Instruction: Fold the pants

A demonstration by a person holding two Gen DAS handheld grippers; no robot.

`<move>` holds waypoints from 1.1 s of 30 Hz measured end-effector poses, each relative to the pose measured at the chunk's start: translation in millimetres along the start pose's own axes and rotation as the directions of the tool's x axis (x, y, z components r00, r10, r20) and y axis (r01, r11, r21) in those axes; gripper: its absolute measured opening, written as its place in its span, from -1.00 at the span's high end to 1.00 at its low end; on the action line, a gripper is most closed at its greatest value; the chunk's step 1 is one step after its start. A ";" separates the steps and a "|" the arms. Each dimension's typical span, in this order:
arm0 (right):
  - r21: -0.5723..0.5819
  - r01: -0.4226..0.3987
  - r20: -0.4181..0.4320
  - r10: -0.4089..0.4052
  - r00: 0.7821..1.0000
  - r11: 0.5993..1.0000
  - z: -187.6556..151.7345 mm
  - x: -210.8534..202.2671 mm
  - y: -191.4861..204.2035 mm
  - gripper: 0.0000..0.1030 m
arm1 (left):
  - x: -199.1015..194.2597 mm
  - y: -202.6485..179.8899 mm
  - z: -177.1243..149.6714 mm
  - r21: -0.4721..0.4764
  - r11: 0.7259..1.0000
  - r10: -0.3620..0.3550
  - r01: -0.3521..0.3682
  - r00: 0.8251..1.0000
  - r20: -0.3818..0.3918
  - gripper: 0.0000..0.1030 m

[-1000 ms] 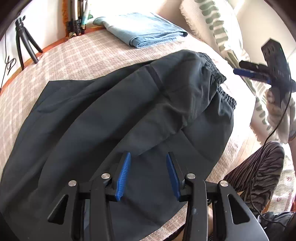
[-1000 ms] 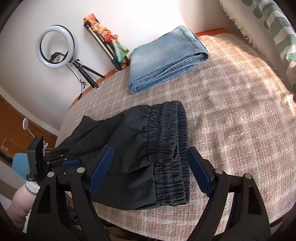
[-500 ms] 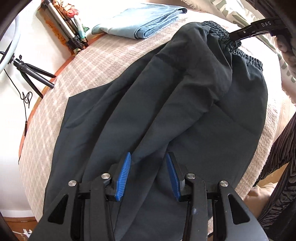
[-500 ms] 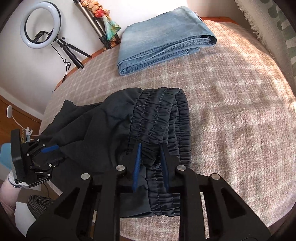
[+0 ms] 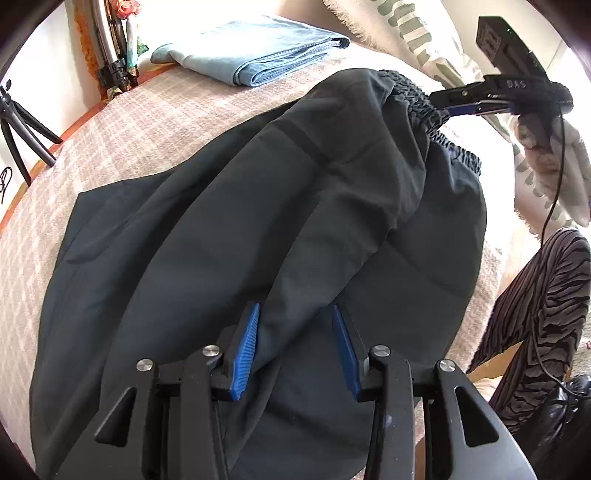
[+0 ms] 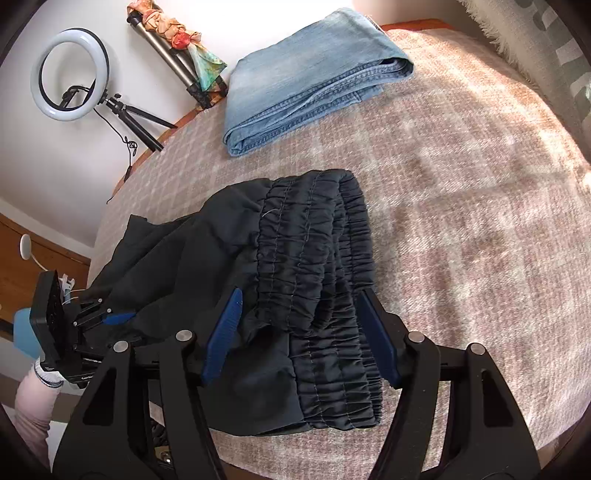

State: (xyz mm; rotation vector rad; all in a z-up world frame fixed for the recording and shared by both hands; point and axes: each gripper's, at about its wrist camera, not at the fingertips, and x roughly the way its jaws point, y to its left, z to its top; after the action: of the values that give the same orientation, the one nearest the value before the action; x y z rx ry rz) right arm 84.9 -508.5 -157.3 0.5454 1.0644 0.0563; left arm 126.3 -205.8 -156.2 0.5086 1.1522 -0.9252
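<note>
Dark pants (image 5: 258, 203) lie spread over a checked bed cover (image 6: 461, 184), one half folded over the other. Their gathered elastic waistband (image 6: 314, 240) sits bunched between the pads of my right gripper (image 6: 299, 336), whose jaws are opening and stand apart from the cloth. In the left wrist view that right gripper (image 5: 454, 105) meets the waistband (image 5: 417, 96) at the far right. My left gripper (image 5: 295, 350) hovers over the leg end, partly open, with a soft ridge of fabric running between its pads, not visibly pinched.
Folded light-blue jeans (image 6: 310, 74) rest at the far side of the bed. A ring light (image 6: 68, 75) on a tripod and another stand are by the wall. A fringed patterned pillow (image 5: 417, 33) lies at the head. A person's striped trouser leg (image 5: 543, 314) stands beside the bed.
The right gripper went from wide open to shut on the waistband, and now its jaws are apart again. The left gripper kept its opening over the leg; its view rolled a little.
</note>
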 end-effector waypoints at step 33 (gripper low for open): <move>0.112 -0.058 0.058 0.052 0.997 0.992 -18.1 1.1 -11.5 0.60 | 2.7 -28.6 -19.5 0.065 0.987 0.148 -0.145 0.988 -0.037 0.94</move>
State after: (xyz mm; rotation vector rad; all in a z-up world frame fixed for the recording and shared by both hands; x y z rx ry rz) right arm 67.7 -510.9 -170.0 0.6752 1.0026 0.0287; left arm 92.2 -207.6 -162.5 0.6569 1.1105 -0.8283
